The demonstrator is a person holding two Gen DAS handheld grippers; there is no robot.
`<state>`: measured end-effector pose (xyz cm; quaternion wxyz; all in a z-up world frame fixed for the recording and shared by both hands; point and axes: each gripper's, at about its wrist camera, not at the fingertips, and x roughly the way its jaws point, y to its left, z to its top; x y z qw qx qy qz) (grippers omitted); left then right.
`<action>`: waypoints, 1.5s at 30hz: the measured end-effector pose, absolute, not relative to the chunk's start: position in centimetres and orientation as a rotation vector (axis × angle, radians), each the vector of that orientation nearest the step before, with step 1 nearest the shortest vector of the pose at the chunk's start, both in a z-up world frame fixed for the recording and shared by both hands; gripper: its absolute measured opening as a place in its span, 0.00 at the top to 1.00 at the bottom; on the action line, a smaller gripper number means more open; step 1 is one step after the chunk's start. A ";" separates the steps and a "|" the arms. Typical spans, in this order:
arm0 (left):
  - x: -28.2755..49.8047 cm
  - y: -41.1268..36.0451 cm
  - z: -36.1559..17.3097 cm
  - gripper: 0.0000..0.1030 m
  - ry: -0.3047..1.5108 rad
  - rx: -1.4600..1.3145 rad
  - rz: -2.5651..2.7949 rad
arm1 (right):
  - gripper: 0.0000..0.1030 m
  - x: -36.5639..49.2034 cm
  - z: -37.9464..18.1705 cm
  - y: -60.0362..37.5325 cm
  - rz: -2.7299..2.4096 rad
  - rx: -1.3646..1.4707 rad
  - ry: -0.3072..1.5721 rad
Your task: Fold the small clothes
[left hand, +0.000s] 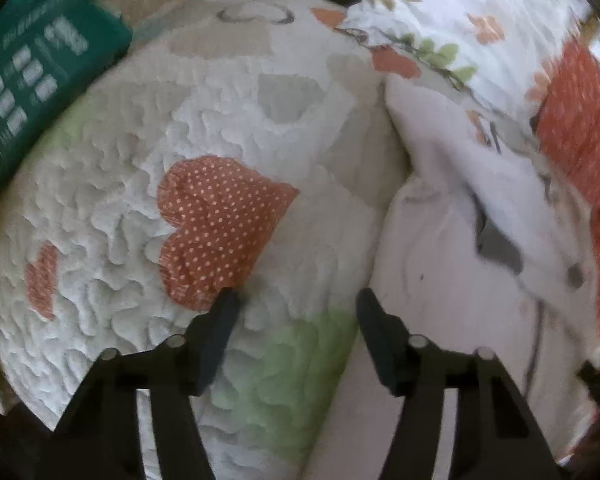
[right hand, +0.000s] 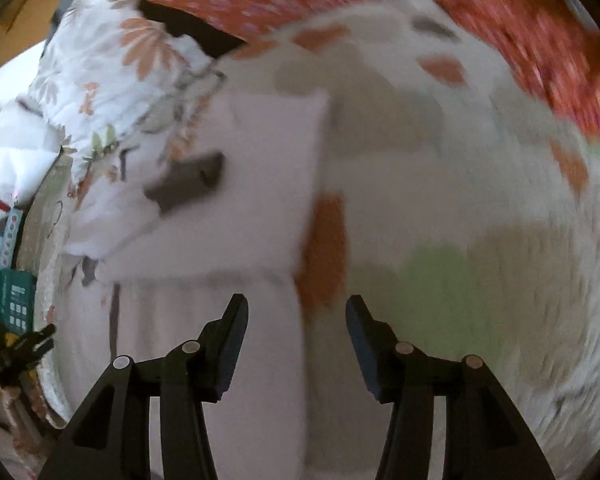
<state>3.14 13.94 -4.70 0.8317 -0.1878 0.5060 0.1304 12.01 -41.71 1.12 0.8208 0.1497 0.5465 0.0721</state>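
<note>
While both cameras look down on the bed, we see the left gripper [left hand: 296, 300] hanging over a puckered white quilt [left hand: 112, 216] sewn with a dotted red heart [left hand: 216, 224] and a pale green patch [left hand: 296, 360]. Its jaws stand apart with only quilt showing between them; the right-hand finger [left hand: 376, 332] sits at the edge of the small pale pink garment [left hand: 432, 292], which lies just right of the heart, partly folded, with a grey patch [left hand: 496, 248] on its upper layer. Whether that finger touches the cloth we cannot tell. A green packet [left hand: 40, 68] lies at the far left edge of the quilt, and a flowered cover [left hand: 440, 12] and a red dotted cloth [left hand: 580, 120] are heaped beyond the garment.

From the right wrist, heavily blurred, we find the right gripper [right hand: 298, 312] also with its jaws apart and holding nothing. The pink garment [right hand: 260, 184] spreads below and to its left, its straight right edge running between the fingers, the grey patch [right hand: 192, 180] on the folded part higher up.
</note>
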 end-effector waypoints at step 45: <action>-13.5 9.0 -7.6 0.81 1.008 -0.569 0.164 | 0.36 -2.6 -2.6 -39.1 0.445 0.589 1.138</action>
